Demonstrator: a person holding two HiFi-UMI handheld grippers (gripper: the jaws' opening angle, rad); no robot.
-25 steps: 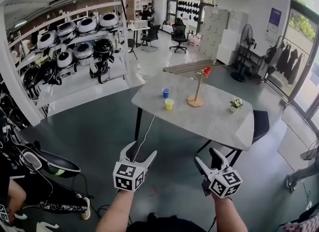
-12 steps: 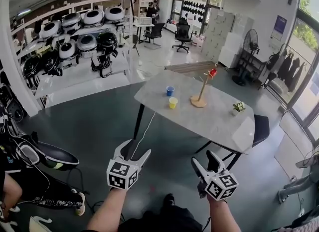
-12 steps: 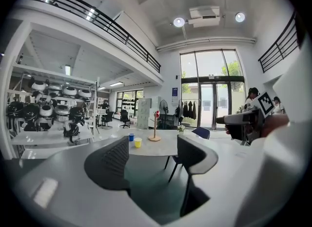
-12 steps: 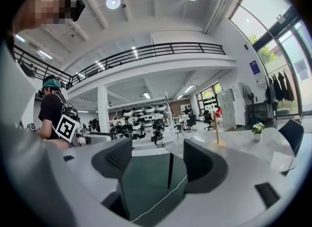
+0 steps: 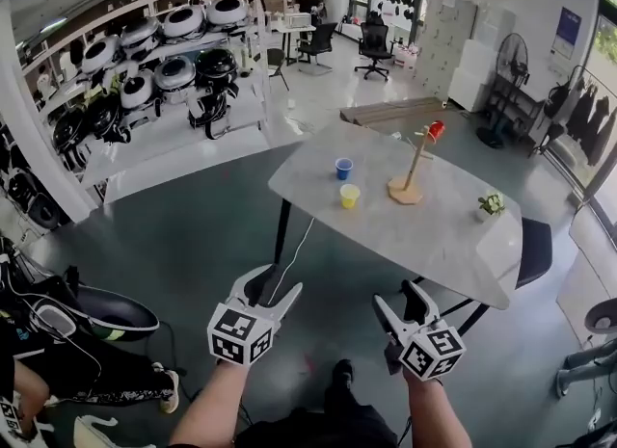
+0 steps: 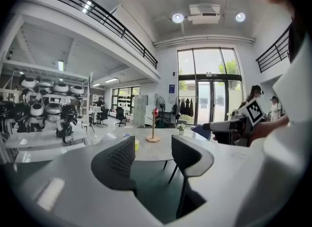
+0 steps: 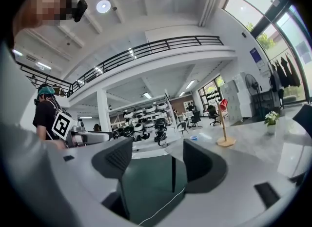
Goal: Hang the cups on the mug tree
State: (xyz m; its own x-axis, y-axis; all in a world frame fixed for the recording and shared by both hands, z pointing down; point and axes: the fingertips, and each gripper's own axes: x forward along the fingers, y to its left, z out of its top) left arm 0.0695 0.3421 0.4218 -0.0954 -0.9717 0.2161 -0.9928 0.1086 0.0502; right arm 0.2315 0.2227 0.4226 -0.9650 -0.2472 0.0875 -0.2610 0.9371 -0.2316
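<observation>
A wooden mug tree (image 5: 413,171) stands on the grey marble table (image 5: 386,229), with a red cup (image 5: 436,130) hanging from its top peg. A blue cup (image 5: 343,168) and a yellow cup (image 5: 350,196) stand on the table to its left. My left gripper (image 5: 274,288) and right gripper (image 5: 399,297) hover over the floor, well short of the table's near edge. Both are open and hold nothing; the left jaws have just been closing. The left gripper view shows the mug tree (image 6: 153,131) far ahead. In the right gripper view the mug tree (image 7: 224,131) is at the right.
Shelves of round white and black machines (image 5: 164,61) line the left wall. A black chair (image 5: 535,244) sits at the table's right side, and a small potted plant (image 5: 491,206) on top. A white cable (image 5: 294,253) hangs from the table. Black gear (image 5: 106,311) lies on the floor at left.
The table and cups have drawn nearer and sit lower in the head view. Both grippers have come forward with me toward the table, still side by side.
</observation>
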